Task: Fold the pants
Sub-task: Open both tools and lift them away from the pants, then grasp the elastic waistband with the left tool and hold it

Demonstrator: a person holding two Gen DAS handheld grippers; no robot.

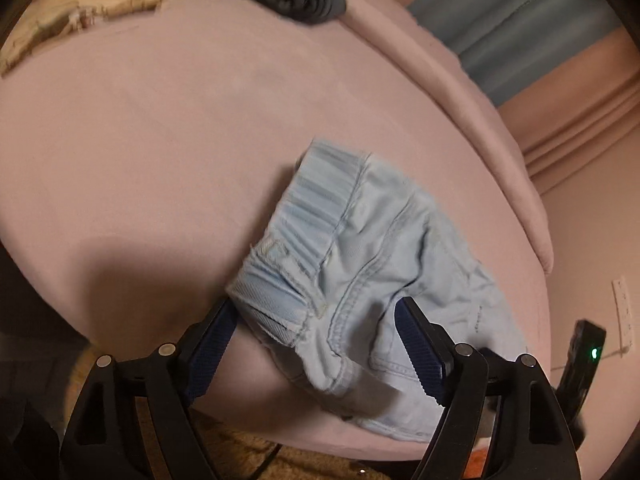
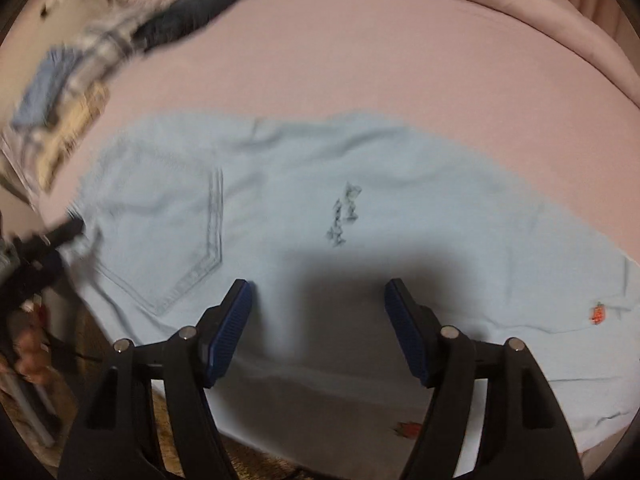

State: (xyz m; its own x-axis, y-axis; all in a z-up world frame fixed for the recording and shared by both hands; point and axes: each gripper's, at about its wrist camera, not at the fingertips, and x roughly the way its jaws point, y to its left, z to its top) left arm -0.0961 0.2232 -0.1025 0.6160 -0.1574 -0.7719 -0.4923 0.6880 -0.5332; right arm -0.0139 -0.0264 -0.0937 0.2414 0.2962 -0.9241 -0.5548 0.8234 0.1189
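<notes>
Denim, pale blue, is lying on a pink-sheeted bed point(image 1: 160, 128): one pair of jeans point(image 2: 320, 200), spread mostly flat near the bed's front edge. In the right wrist view a back pocket point(image 2: 176, 236) is showing at the left, a small dark print is sitting mid-fabric, and the legs are running off to the right, where a tiny orange patch point(image 2: 597, 314) is marking the cloth. A second orange mark is peeking out lower down. In the left wrist view the elastic waistband point(image 1: 304, 216) end is bunching and overhanging the bed's edge.

By my reading, the fold is barely underway. The legs seem to be lying one on the other lengthwise, though blur is making that hard to confirm; the crosswise folds are still to come, and the waistband end is needing straightening.

Two grippers are in play. The left gripper point(image 1: 316, 344) is hovering with jaws apart, straddling the waistband corner without pinching it. The right gripper point(image 2: 318, 330) is also standing with jaws apart above the seat of the jeans, nothing clamped, its shadow falling on the denim. The left tool and the person's fingers are also appearing, blurred, at the right view's left edge.

Elsewhere on the bed, a pile of other clothes point(image 2: 68, 92) is sitting at the far corner, too smeared to count.
</notes>
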